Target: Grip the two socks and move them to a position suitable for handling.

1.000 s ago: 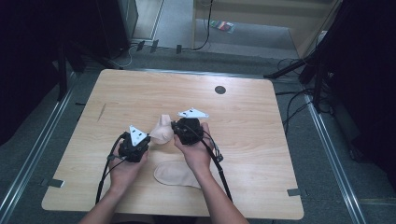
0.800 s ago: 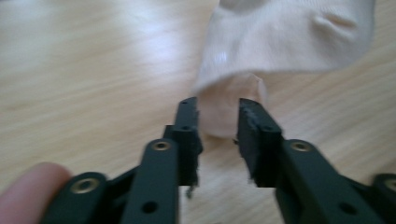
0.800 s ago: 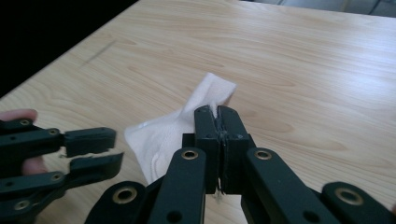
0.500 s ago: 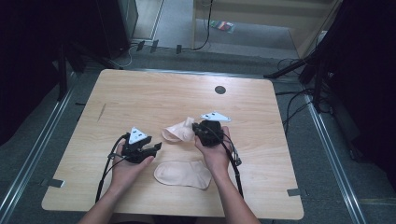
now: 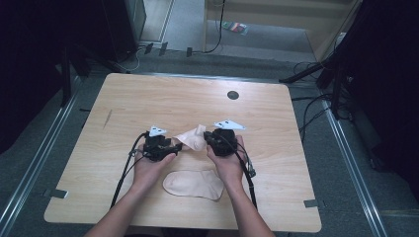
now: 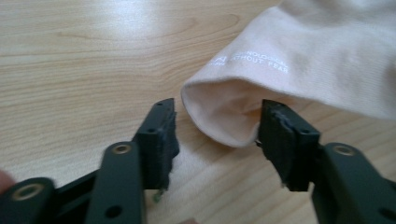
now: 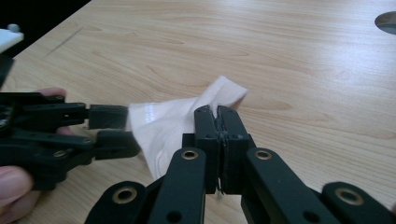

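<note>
A beige sock [image 5: 191, 137] lies stretched between my two grippers at mid-table. My right gripper [image 5: 206, 139] is shut on its far end, with fabric pinched between the jaws [image 7: 218, 116]. My left gripper [image 5: 178, 146] is open at the sock's cuff [image 6: 224, 116]. Its jaws have just been closing a little, and the cuff's open mouth sits between them [image 6: 217, 135] without being pressed. The cuff carries small white lettering. A second beige sock [image 5: 192, 183] lies flat on the table nearer the person, between the forearms. From the right gripper view, the left gripper [image 7: 109, 128] is at the left, against the sock [image 7: 163, 121].
The wooden table [image 5: 148, 98] has a dark round grommet [image 5: 232, 95] at its far side. A faint dark scuff [image 5: 107, 118] marks the left part. Cables and dark equipment stand on the floor beyond the table's far and right edges.
The right gripper carried the sock's end to the right, then stayed still. The left gripper let go, opened, and moved right toward the cuff. The flat sock is uncovered.
</note>
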The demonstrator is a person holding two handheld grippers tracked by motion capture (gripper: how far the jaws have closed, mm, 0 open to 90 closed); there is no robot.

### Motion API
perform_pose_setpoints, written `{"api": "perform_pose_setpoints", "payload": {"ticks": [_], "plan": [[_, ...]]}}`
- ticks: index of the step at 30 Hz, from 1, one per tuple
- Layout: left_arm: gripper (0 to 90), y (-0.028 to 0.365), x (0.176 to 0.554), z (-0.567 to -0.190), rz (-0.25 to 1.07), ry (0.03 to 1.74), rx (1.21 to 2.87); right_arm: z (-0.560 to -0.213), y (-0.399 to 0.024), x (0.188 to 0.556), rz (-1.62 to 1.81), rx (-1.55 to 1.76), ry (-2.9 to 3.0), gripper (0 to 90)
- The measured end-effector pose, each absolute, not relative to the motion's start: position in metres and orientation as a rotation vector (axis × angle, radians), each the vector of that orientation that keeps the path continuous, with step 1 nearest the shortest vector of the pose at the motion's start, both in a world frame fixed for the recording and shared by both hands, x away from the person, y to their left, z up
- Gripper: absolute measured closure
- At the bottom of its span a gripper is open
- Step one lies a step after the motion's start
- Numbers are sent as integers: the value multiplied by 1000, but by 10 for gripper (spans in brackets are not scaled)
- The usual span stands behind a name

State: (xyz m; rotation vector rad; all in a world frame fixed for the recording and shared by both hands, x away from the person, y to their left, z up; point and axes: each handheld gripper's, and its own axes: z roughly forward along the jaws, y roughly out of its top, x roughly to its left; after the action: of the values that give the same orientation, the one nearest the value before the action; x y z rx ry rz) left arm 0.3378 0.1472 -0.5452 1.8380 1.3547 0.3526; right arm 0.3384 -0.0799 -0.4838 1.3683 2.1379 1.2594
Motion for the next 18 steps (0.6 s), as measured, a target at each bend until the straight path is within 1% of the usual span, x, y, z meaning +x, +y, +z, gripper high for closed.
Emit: {"api": "perform_pose_setpoints", "payload": {"ticks": [1,2,5,6,8,9,13,15,17,18], "plan": [[548,146,338,-545,367,1349,1836,-483,-80,338,1262,1367,2141,891],[626,145,338,-544,403,1331,1843,-482,-80,337,1267,1365,2138,891],[868,145,338,-543,438,1315,1845,-479,-82,336,1287,1361,2132,891],[900,146,337,-542,460,1314,1838,-478,-82,336,1289,1362,2132,891],[900,151,334,-536,514,1278,1824,-476,-83,336,1299,1363,2126,891],[900,154,331,-531,586,1260,1816,-475,-84,336,1304,1359,2126,891],[900,166,319,-513,802,1213,1772,-474,-81,336,1329,1325,2139,891],[900,172,312,-507,882,1182,1760,-474,-77,336,1339,1316,2139,891],[900,176,310,-508,848,1175,1758,-475,-74,336,1351,1314,2146,891],[900,178,311,-512,750,1189,1776,-476,-73,336,1354,1318,2148,891]]}}
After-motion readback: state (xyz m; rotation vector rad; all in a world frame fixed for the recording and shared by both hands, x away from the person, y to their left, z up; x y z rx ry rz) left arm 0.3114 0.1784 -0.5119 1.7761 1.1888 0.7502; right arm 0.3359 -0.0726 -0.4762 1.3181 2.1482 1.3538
